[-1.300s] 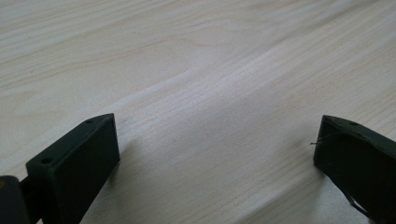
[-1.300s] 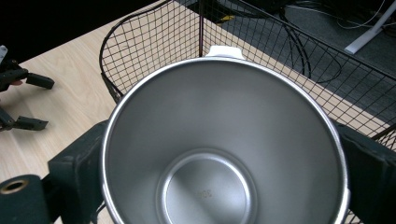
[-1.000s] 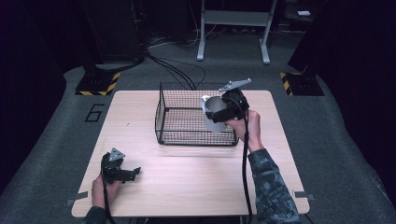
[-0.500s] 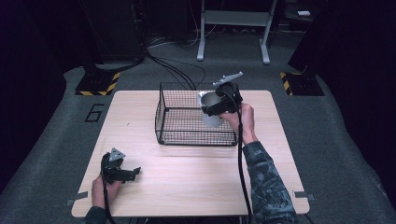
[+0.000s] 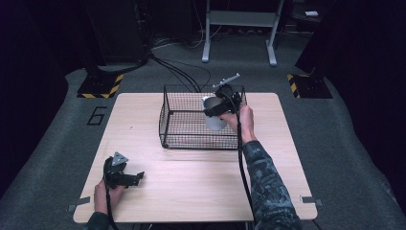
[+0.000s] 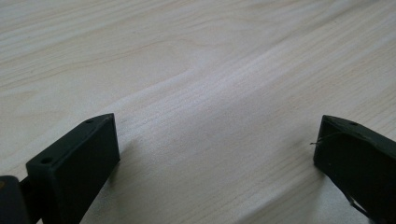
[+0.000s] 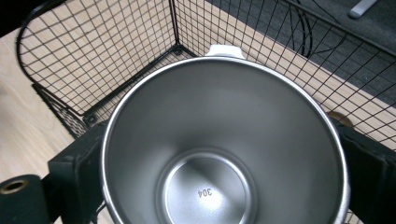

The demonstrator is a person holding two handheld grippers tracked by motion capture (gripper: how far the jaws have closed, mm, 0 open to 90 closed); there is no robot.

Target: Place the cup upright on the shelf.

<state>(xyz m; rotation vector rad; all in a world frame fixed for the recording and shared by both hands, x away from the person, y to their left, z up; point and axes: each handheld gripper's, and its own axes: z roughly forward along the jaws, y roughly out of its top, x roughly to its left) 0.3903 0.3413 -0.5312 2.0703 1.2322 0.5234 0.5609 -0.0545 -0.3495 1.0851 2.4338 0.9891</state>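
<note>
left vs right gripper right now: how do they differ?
The left gripper is open with nothing between its jaws; the right gripper is shut on the steel cup. The left gripper sits low at the near left of the table; the right gripper is raised over the wire basket. Both are black, two-jawed and hand-held.

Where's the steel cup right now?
In the high view, the steel cup is held by the right gripper over the wire basket's right side, toward the table's far edge.
</note>
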